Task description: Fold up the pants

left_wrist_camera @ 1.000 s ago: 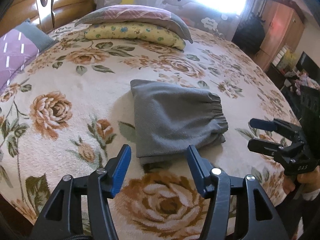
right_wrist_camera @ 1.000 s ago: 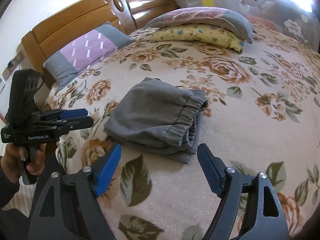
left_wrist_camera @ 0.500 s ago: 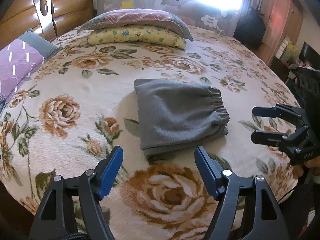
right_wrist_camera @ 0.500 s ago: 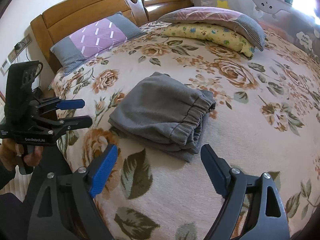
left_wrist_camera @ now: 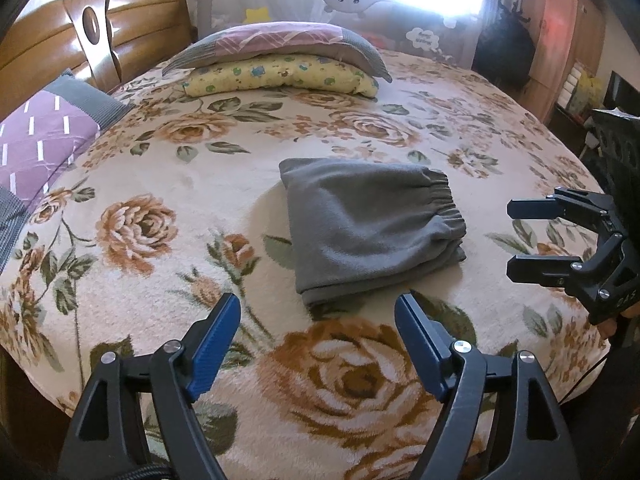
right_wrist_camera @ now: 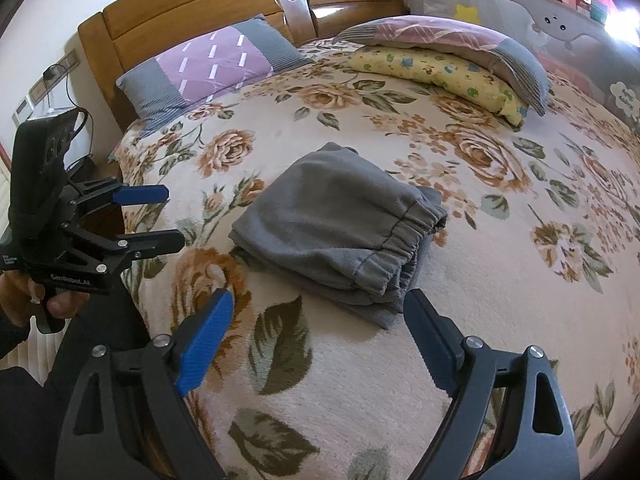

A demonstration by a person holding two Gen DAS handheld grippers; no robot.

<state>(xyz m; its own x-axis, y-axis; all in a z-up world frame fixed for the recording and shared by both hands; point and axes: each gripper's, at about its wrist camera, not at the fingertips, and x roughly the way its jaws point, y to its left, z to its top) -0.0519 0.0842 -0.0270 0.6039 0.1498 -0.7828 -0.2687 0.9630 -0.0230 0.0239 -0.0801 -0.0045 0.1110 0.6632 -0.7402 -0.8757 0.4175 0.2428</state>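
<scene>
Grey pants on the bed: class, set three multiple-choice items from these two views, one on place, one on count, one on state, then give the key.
1. Where do the grey pants lie?
A. on the floral bedspread
B. on the yellow pillow
C. in a gripper

2. How many pillows are stacked at the far side?
A. one
B. two
C. four

3. How are the left gripper and right gripper?
A. both shut
B. one shut
C. both open

Key: A, bedspread shows all round them; B, the patchwork pillow tops the yellow one; C, a wide gap between each pair of fingers, holding nothing.

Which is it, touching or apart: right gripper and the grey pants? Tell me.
Apart. The left wrist view shows the right gripper open, with bare bedspread between it and the pants.
</scene>
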